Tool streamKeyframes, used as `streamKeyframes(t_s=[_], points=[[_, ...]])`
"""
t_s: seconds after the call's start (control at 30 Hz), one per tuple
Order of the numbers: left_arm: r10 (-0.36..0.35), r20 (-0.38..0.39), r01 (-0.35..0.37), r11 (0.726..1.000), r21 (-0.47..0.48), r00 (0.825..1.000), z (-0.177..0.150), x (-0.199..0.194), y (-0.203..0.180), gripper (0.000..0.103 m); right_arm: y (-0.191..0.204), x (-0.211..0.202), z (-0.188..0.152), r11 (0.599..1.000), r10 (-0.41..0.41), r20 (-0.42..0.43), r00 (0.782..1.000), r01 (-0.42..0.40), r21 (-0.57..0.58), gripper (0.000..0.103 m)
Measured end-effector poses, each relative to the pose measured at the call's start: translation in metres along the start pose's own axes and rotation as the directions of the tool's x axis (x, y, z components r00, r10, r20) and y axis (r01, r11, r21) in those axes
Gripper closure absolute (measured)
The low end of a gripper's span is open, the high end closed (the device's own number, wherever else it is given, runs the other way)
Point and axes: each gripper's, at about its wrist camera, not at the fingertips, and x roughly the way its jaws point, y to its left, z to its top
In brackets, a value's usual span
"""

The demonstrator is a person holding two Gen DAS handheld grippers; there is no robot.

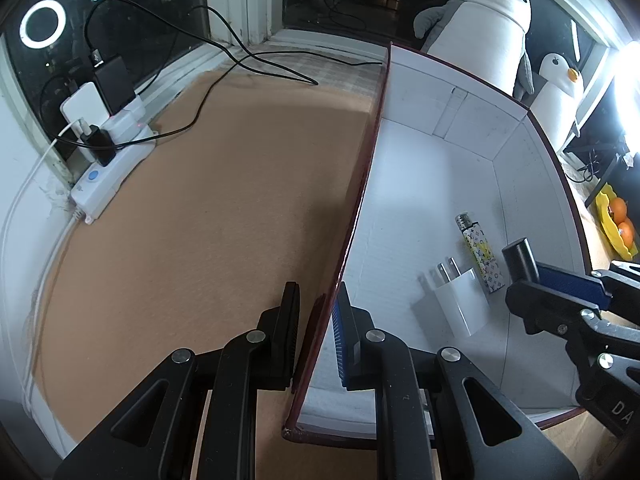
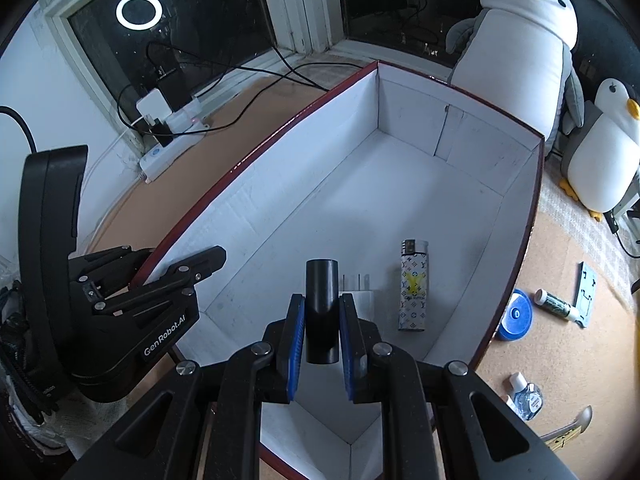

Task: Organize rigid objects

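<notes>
A white-lined box with a dark red rim [image 1: 362, 184] [image 2: 280, 132] stands on the tan mat. My left gripper [image 1: 316, 332] [image 2: 160, 268] is shut on the box's left wall, one finger outside, one inside. My right gripper [image 2: 321, 320] [image 1: 532, 276] is shut on a black cylinder [image 2: 321, 304] [image 1: 520, 258] and hangs over the box's near end. On the box floor lie a white plug charger [image 1: 460, 300] [image 2: 358, 292] and a patterned lighter [image 1: 480, 252] [image 2: 414, 284], just beyond the cylinder.
Right of the box on the mat lie a blue round case [image 2: 516, 314], a small green bottle [image 2: 558, 304], a clear dropper bottle [image 2: 526, 394] and a grey bracket [image 2: 586, 292]. A power strip [image 1: 108, 176] with chargers and cables sits far left. Plush penguins [image 2: 528, 52] stand behind.
</notes>
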Motion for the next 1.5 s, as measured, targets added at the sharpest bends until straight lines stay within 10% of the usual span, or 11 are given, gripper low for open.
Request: streamKeyframes(t_s=[0.2,1.5], points=[[0.006,-0.001,-0.006,1.000,0.001,1.000,0.000,0.000,-0.001,0.088,-0.002,-0.004,-0.002,1.000,-0.006,0.021,1.000,0.005,0.005,0.052],[0.083,-0.020,-0.082,0.996,0.024,0.996,0.001,-0.001,-0.006,0.089,-0.138,-0.055,-0.031,0.973,-0.081,0.112,0.990,0.054,0.224,0.043]])
